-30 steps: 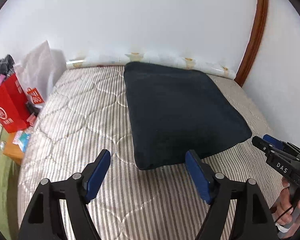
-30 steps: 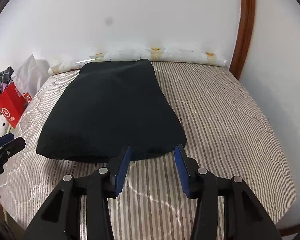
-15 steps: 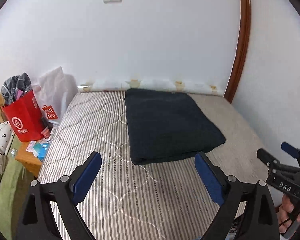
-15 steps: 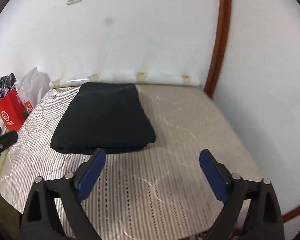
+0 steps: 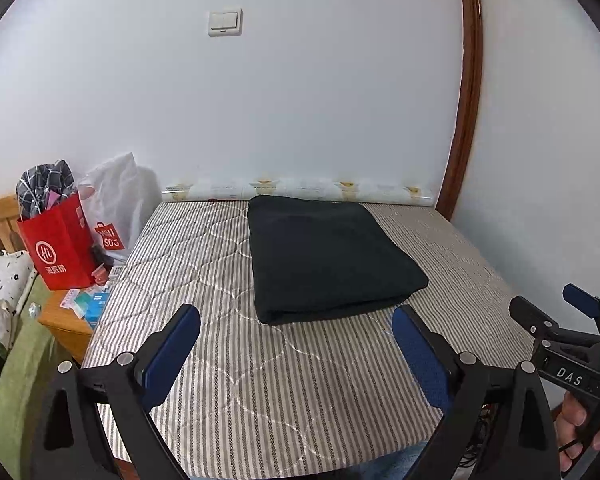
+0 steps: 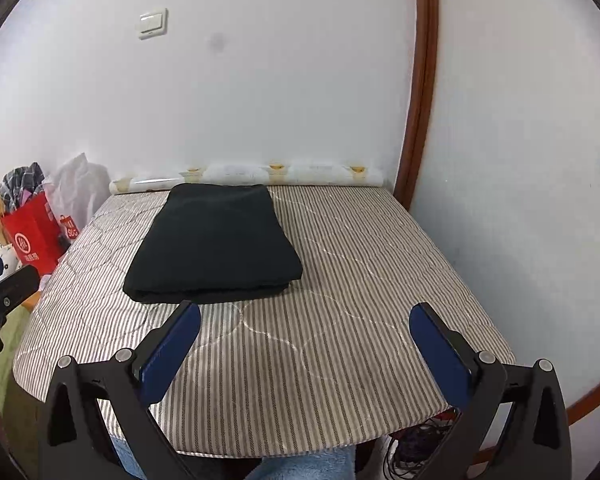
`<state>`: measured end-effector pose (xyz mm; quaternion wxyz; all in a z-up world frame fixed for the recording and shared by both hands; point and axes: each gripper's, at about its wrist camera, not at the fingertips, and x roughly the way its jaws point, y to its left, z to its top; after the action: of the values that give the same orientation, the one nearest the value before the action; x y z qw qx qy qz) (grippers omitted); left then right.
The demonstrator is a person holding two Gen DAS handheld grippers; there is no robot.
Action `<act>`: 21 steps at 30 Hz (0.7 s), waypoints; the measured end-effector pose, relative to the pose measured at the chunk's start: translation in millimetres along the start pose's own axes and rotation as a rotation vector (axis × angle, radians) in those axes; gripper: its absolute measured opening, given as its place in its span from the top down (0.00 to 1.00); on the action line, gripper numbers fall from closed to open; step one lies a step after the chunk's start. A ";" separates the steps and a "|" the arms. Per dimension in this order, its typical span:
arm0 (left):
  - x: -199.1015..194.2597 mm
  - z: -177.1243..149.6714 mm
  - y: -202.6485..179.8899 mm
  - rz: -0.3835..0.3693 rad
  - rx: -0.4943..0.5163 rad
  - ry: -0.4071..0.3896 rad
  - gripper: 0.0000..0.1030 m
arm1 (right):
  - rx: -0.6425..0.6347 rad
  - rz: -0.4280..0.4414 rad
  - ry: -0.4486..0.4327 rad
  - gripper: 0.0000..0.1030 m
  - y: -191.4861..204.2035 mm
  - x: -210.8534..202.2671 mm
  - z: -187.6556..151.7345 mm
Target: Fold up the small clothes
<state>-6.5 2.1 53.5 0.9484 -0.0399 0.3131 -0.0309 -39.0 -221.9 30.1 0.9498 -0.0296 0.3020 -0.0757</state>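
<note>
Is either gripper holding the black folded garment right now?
No. The black folded garment lies flat on the striped mattress, and the right gripper and left gripper are open, well short of it.

A striped quilted mattress [image 5: 228, 380] lies against a white wall that carries a light switch [image 5: 225, 22], and a rolled printed sheet [image 5: 300, 189] runs along the mattress's far edge where it meets the wall. To the left, a red paper bag [image 5: 60, 246] stuffed with checked cloth stands beside a white plastic bag [image 5: 114, 200], both on a wooden side table [image 5: 66, 326] strewn with small packets. A brown wooden trim [image 5: 466, 92] curves up the right side.
</note>
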 end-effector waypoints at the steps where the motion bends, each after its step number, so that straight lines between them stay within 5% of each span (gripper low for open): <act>1: 0.3 -0.4 0.6 0.000 -0.002 0.001 0.06 | -0.001 -0.009 -0.004 0.01 1.0 -0.4 -1.0; 21: 1.3 -4.6 1.8 -0.004 -0.007 0.014 0.06 | 0.001 -0.040 0.011 0.00 3.3 4.7 -8.7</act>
<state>-8.1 3.6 48.9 0.9459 -0.0438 0.3199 -0.0320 -39.8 -219.5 20.0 0.9465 -0.0348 0.3064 -0.0948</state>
